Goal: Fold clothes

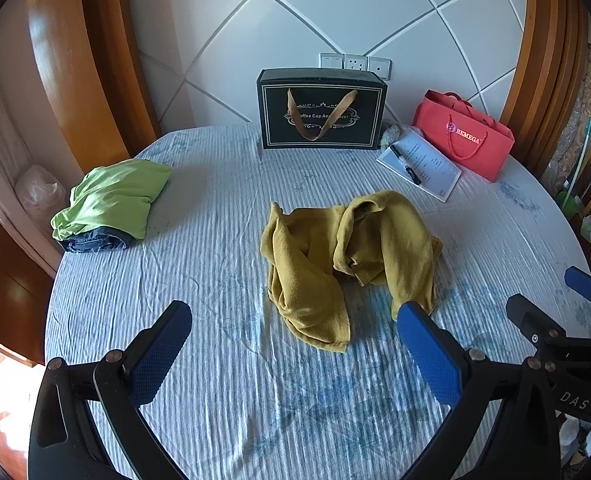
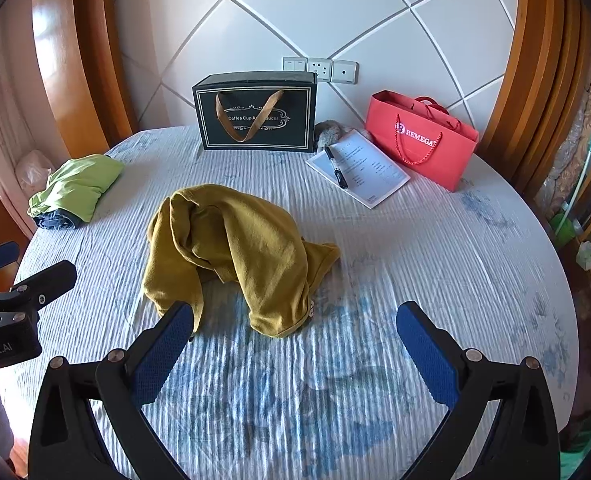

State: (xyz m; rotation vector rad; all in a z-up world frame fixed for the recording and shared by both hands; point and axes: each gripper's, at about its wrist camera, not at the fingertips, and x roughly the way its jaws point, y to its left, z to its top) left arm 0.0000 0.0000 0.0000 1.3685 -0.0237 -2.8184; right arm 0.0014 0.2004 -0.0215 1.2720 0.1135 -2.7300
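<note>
A crumpled mustard-yellow garment [image 1: 347, 264] [image 2: 235, 252] lies bunched in the middle of the round table. My left gripper [image 1: 295, 320] hovers just in front of it, open wide, its right pad near the cloth's lower right edge without gripping it. My right gripper [image 2: 295, 320] is also open and empty, its left pad close to the garment's front left edge. Each gripper shows at the edge of the other's view: the right gripper [image 1: 555, 300] and the left gripper [image 2: 15, 268]. A folded green garment [image 1: 115, 196] [image 2: 75, 186] rests on a folded blue one at the far left.
The table wears a wrinkled blue-and-white striped cloth [image 1: 215, 360] [image 2: 435, 248]. At the back stand a black gift bag [image 1: 321, 110] [image 2: 255, 112] and a red paper bag [image 1: 463, 136] [image 2: 419, 140], with a paper sheet and pen [image 1: 419, 164] [image 2: 359, 172] between them. Wooden trim flanks the white wall.
</note>
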